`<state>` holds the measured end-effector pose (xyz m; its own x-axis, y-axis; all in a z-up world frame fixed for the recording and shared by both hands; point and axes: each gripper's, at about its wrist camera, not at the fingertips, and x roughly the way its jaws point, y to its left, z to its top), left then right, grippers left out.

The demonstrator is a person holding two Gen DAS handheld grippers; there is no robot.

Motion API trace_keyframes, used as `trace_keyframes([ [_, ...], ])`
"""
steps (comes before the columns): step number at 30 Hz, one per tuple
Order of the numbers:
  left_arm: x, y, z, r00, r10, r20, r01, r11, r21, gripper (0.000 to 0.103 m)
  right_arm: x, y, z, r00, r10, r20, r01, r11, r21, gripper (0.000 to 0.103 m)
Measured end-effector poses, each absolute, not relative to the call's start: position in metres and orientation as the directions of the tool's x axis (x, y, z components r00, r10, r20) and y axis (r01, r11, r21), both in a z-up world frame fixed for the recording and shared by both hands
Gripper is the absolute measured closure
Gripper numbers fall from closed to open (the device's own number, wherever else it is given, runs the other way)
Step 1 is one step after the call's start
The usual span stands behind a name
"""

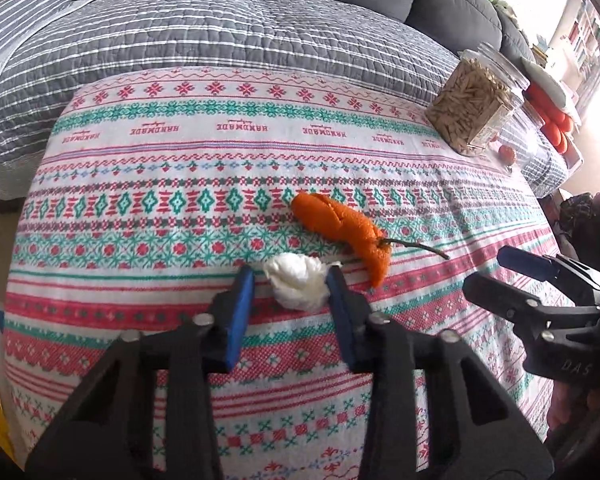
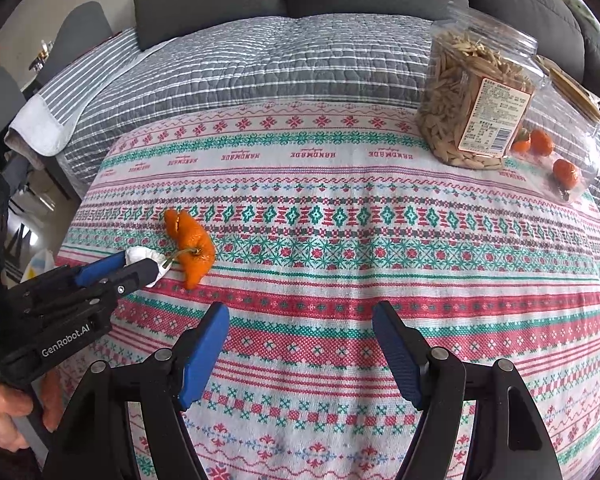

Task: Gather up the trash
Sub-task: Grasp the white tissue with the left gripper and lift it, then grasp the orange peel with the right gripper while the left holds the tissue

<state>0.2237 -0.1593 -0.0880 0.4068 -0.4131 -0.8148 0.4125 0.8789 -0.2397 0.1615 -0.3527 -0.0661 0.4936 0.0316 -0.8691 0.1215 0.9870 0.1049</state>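
Collecting has barely begun: the left gripper (image 1: 290,280), spread, straddles a crumpled white tissue (image 1: 298,286) on the patterned tablecloth (image 1: 180,184), not yet pinching it. An orange peel (image 1: 348,232) lies at the tissue's two o'clock, untouched. The right gripper (image 2: 300,320) hovers spread and empty.

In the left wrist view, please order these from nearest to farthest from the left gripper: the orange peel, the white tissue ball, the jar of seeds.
1. White tissue ball: between the fingers of the left gripper.
2. Orange peel: just beyond the tissue, slightly right.
3. Jar of seeds: far right, near the cloth's back edge.
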Motion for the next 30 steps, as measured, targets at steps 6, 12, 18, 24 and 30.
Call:
trace_keyframes([
  [6, 0.221, -0.150, -0.073, 0.432, -0.399, -0.809, 0.403, 0.888, -0.223, 0.084, 0.170, -0.347, -0.070, 0.489, 0.051, -0.871, 0.121, 0.985, 0.125, 0.028],
  [12, 0.223, -0.119, -0.060, 0.448, -0.389, -0.805, 0.346, 0.906, -0.245, 0.084, 0.183, -0.334, -0.072, 0.489, 0.078, -0.869, 0.106, 0.983, 0.148, 0.028],
  [18, 0.221, -0.090, -0.054, 0.462, -0.365, -0.808, 0.308, 0.921, -0.239, 0.084, 0.197, -0.322, -0.077, 0.489, 0.114, -0.865, 0.092, 0.979, 0.181, 0.028],
  [24, 0.222, -0.073, -0.058, 0.455, -0.340, -0.823, 0.288, 0.931, -0.225, 0.084, 0.208, -0.307, -0.085, 0.477, 0.135, -0.869, 0.067, 0.980, 0.189, 0.028],
  [30, 0.222, -0.073, -0.065, 0.435, -0.333, -0.837, 0.300, 0.930, -0.214, 0.084, 0.217, -0.290, -0.088, 0.473, 0.129, -0.872, 0.023, 0.987, 0.158, 0.047],
])
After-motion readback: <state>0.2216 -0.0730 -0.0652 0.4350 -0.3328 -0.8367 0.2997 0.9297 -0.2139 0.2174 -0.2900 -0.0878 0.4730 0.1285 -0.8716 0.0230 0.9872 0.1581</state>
